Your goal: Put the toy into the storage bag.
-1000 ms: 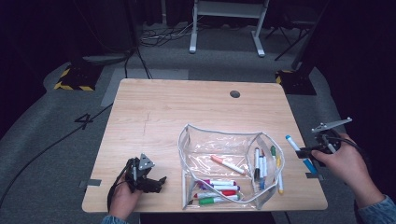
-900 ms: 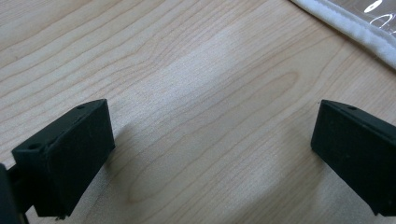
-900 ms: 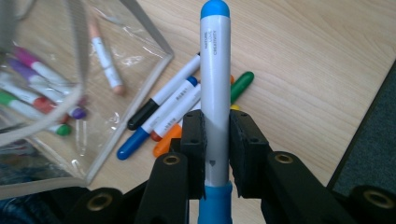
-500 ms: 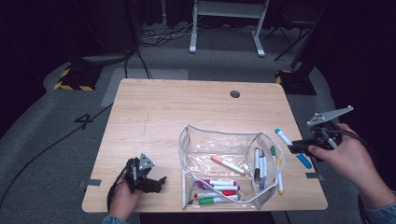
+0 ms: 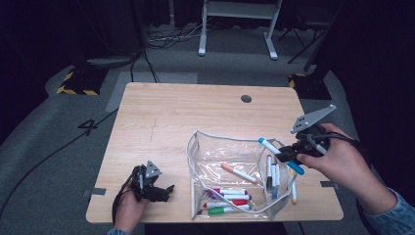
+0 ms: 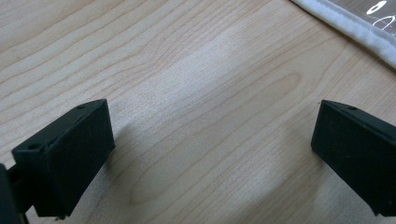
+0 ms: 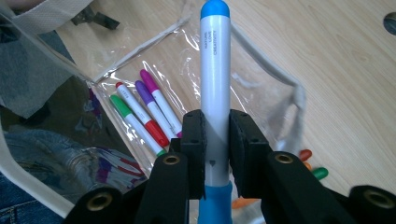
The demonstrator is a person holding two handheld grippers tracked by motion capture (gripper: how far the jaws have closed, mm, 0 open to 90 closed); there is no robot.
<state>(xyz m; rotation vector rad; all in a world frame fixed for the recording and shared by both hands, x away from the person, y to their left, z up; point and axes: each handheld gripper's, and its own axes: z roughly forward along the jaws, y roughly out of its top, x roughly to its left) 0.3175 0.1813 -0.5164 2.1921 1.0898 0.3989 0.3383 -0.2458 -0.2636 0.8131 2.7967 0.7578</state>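
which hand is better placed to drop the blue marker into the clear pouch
Right: the right gripper already clamps the blue marker above the clear pouch. The left gripper rests open on the table.

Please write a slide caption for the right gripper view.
Right gripper holds a blue marker above the clear pouch.

Wooden table (image 5: 186, 117), grey carpet (image 5: 58, 147), black cables (image 5: 161, 39), white stand legs (image 5: 235, 29)

Pouch (image 5: 215, 147) lies at the table's (image 5: 161, 117) near-right part, markers (image 5: 230, 196) inside; left gripper (image 5: 155, 188) rests near the near-left corner.
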